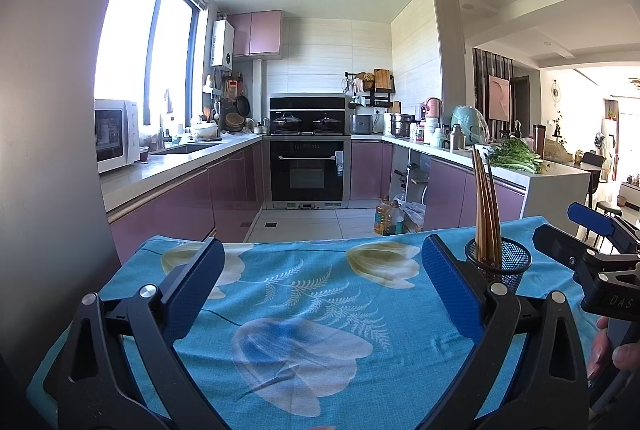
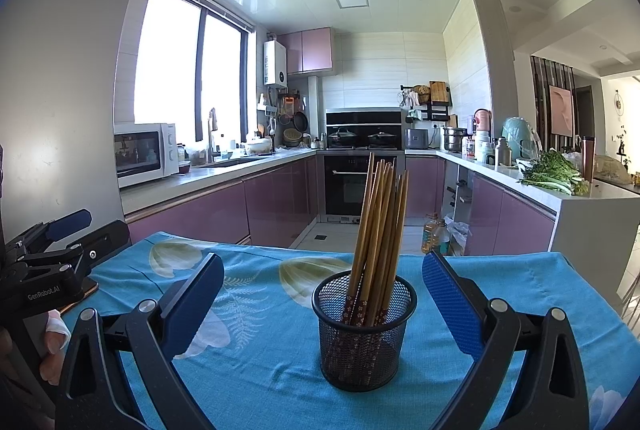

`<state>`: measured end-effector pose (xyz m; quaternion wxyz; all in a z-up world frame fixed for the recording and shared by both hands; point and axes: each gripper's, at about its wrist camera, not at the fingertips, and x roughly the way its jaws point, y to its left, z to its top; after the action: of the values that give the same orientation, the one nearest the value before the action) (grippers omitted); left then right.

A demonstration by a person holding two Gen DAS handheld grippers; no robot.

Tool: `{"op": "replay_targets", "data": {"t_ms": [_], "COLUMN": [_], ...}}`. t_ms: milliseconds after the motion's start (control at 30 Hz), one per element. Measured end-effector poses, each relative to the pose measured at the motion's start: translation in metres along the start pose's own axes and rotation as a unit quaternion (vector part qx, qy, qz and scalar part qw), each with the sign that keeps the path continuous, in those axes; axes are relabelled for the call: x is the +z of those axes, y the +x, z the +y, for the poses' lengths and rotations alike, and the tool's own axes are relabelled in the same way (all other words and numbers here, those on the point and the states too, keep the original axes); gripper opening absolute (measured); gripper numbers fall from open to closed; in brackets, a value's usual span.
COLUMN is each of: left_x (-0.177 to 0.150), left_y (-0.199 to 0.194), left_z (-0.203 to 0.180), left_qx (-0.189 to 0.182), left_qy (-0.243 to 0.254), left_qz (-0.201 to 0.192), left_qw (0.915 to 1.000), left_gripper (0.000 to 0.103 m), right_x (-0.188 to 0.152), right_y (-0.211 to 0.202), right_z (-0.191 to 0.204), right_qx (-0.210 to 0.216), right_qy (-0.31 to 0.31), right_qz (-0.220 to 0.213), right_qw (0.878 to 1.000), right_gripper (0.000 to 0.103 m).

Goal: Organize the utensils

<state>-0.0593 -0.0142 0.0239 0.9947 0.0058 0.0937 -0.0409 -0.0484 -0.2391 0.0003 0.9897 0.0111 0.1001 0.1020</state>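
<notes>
chopsticks [image 2: 376,230] lower ends blurred behind mesh cup [image 2: 364,342]; right gripper [image 1: 576,230] cut off by edge.

Location: a home kitchen. Pink-fronted cabinets [image 2: 280,198] run along both side walls under pale worktops. A built-in oven [image 2: 352,182] sits at the far wall, with two lidded pans above it. A microwave [image 2: 146,152] and sink tap [image 2: 211,134] stand left; leafy greens [image 2: 554,174] lie right.
</notes>
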Motion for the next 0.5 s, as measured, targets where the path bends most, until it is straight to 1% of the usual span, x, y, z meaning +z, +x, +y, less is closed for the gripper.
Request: {"op": "replay_targets", "data": {"t_ms": [500], "left_x": [-0.0009], "left_y": [-0.0002], "left_z": [-0.0001], "left_qx": [0.0], "left_qy": [0.0], "left_qz": [0.001], "left_qw": [1.0], "left_gripper": [0.097], "right_x": [-0.0018], "right_y": [0.0006], "right_z": [0.0012], "right_qx": [-0.001], "right_qy": [-0.001], "right_qz": [-0.001], "right_qw": [1.0], "right_gripper": [0.096]}}
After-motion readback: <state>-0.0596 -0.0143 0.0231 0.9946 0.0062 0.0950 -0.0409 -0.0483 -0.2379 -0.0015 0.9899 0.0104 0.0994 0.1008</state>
